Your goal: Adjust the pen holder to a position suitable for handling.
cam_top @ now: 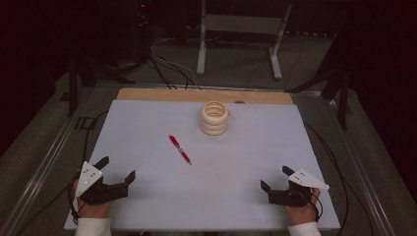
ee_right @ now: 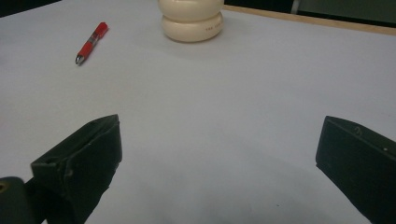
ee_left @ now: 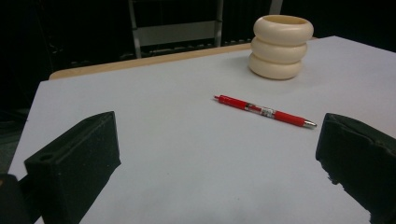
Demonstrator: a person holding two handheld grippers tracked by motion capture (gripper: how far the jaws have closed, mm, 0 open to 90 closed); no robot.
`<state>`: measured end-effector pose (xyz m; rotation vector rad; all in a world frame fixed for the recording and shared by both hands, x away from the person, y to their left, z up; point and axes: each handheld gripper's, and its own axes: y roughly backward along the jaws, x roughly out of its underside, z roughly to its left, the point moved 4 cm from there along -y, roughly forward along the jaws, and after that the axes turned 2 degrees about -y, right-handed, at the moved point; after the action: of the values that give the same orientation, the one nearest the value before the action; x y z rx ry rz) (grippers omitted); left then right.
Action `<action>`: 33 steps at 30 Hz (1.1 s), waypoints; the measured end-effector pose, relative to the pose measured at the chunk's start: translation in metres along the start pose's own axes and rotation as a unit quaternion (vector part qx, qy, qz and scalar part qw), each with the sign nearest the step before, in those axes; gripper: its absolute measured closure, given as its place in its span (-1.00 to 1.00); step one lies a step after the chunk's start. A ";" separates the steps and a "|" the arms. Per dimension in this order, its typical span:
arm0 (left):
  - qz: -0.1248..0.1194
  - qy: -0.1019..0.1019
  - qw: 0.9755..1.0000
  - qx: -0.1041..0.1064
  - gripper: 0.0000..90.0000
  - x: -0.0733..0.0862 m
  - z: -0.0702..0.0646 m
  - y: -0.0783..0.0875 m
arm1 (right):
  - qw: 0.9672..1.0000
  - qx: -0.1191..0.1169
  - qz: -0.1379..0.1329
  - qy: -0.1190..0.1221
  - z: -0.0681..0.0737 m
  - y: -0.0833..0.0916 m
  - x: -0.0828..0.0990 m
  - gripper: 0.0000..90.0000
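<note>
A red pen (cam_top: 180, 149) lies flat near the middle of the white table top (cam_top: 147, 123), its metal tip toward the near side. Behind it stands a cream holder (cam_top: 215, 118) shaped like three stacked rings, open at the top. My left gripper (cam_top: 116, 169) rests at the near left corner, open and holding nothing. My right gripper (cam_top: 275, 178) sits at the near right, open as well. From the left gripper view the pen (ee_left: 264, 111) lies ahead with the holder (ee_left: 281, 46) beyond it. In the right gripper view the pen (ee_right: 91, 42) is far left and the holder (ee_right: 192, 21) far ahead.
A wooden strip (cam_top: 196, 95) runs along the table's far edge. Beyond it stand a metal frame (cam_top: 241, 29) and cables on a dark floor. Black cables trail down both sides of the table.
</note>
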<state>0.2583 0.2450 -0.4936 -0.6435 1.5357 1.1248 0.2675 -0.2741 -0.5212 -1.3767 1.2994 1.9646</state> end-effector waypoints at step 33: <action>0.000 0.003 1.000 -0.008 -0.99 0.007 -0.001 -0.006 | 0.999 -0.020 -0.017 -0.021 0.022 -0.017 -0.039 -1.00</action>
<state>0.2608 0.2424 -0.5019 -0.6584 1.5334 1.1385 0.2856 -0.2406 -0.4928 -1.3601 1.2174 1.9965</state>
